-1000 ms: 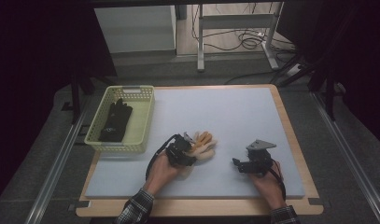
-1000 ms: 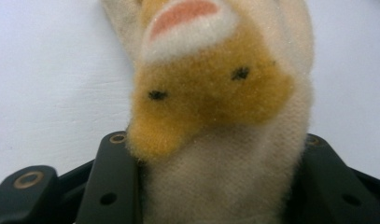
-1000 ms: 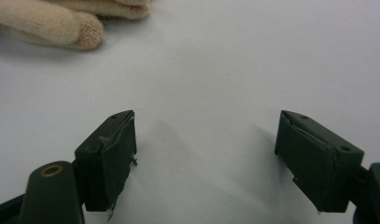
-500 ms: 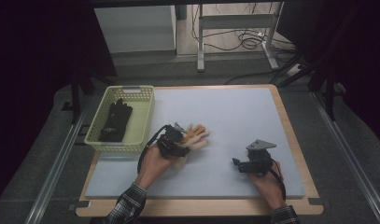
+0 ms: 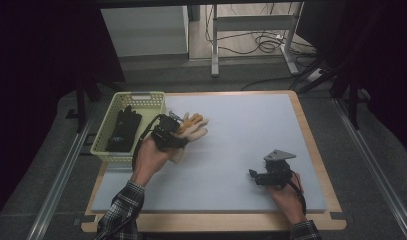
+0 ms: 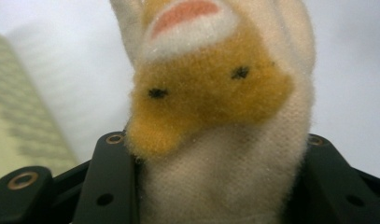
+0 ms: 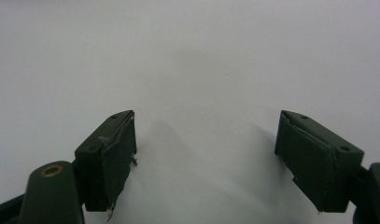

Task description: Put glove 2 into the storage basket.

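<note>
A cream and orange glove [image 5: 195,125] hangs above the grey mat, held off the surface near the basket's right side. My left gripper [image 5: 177,132] is shut on it. In the left gripper view both black jaws press the cream knit of the glove [image 6: 211,88] from either side of my left gripper [image 6: 215,158]. A black glove [image 5: 122,131] lies inside the yellow-green basket [image 5: 104,146]. My right gripper [image 5: 254,176] rests low over the mat at the front right, and in its own view my right gripper [image 7: 206,149] stands open over bare mat.
The grey mat [image 5: 241,125] covers a wooden board [image 5: 316,150]. The basket stands at the board's back left corner. Behind the table are a white cabinet [image 5: 146,30], table legs and cables on the floor [image 5: 266,42].
My left hand has lifted the cream and orange glove and carried it back and left, toward the basket. The right gripper has stayed where it was.
</note>
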Motion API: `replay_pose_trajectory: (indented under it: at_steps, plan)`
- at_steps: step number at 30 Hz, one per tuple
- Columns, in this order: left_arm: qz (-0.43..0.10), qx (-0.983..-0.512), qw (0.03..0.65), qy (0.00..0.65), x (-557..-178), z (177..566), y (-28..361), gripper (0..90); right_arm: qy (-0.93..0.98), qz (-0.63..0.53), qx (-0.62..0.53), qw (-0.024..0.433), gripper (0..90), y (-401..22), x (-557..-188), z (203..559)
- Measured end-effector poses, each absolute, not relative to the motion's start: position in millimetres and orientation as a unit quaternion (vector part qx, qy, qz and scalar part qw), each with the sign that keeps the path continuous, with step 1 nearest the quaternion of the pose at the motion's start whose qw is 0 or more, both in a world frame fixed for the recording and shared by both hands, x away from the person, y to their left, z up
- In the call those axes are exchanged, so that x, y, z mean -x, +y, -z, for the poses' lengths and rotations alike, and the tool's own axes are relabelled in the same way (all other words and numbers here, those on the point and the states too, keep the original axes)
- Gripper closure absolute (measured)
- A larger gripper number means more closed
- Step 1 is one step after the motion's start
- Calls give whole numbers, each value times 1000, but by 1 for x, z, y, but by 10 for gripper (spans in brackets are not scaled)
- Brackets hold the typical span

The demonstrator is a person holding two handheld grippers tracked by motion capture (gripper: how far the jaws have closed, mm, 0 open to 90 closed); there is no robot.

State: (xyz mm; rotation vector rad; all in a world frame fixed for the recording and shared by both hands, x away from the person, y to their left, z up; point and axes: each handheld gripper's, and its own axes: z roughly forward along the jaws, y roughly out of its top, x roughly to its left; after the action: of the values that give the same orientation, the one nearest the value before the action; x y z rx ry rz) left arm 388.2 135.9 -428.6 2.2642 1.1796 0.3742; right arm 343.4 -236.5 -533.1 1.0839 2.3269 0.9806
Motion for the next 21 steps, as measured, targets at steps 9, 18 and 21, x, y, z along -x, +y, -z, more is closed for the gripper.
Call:
replay_pose_trajectory:
  at_steps: [9,18,21]
  plan:
    - [-151,-828,270,468,-399,416,164,525,830,-351,-386,196,202,-237,-344,533]
    - [-161,-814,264,491,-406,413,187,523,830,-351,-386,196,202,-237,-344,533]
    - [-167,-809,260,499,-408,412,195,520,830,-351,-386,196,202,-237,-344,533]
